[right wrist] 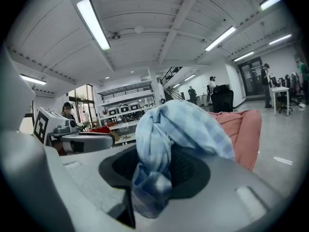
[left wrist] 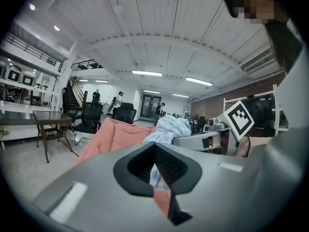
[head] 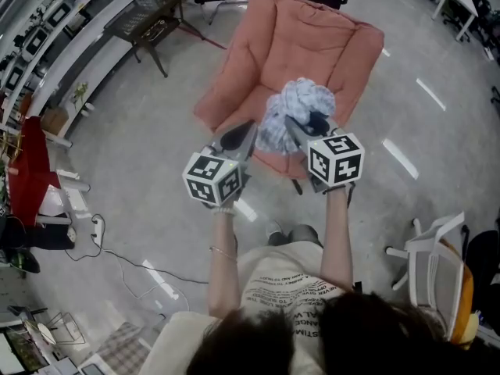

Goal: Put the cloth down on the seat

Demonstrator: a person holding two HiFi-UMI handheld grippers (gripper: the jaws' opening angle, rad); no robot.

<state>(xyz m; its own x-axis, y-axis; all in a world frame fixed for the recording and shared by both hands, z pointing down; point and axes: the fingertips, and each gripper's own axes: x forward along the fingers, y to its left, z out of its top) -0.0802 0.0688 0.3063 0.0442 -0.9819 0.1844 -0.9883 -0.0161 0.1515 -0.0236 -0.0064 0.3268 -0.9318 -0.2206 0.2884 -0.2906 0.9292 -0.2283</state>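
So the cloth point(head: 297, 108) isn't down yet. It's a light blue checked thing, all bunched up into a ball, and it hangs in the middle of the head view, right over the pink armchair point(head: 293, 30). The right gripper point(head: 306, 125) has it: in the right gripper view the tongs are clamped on a twisted fold of it, with the rest ballooning up over the top. They sit fairly wide because the wad between them is thick. The left gripper point(head: 238, 137) is just left of the bundle, with its tongs spread a bit. In the left gripper view I can see the cloth and the pink chair through the gap, but it doesn't look like it's pinching anything, so I'd call it empty. Progress-wise, I'd say the carrying part is basically done, since the cloth is lined up over the seat point(head: 269, 162), which shows as a pink strip at the lower edge of the bundle. What's left is the actual point of the task: lower it onto the cushion, let the right tongs go, and pull both grippers clear. How high it is above the cushion I honestly can't say from this angle.
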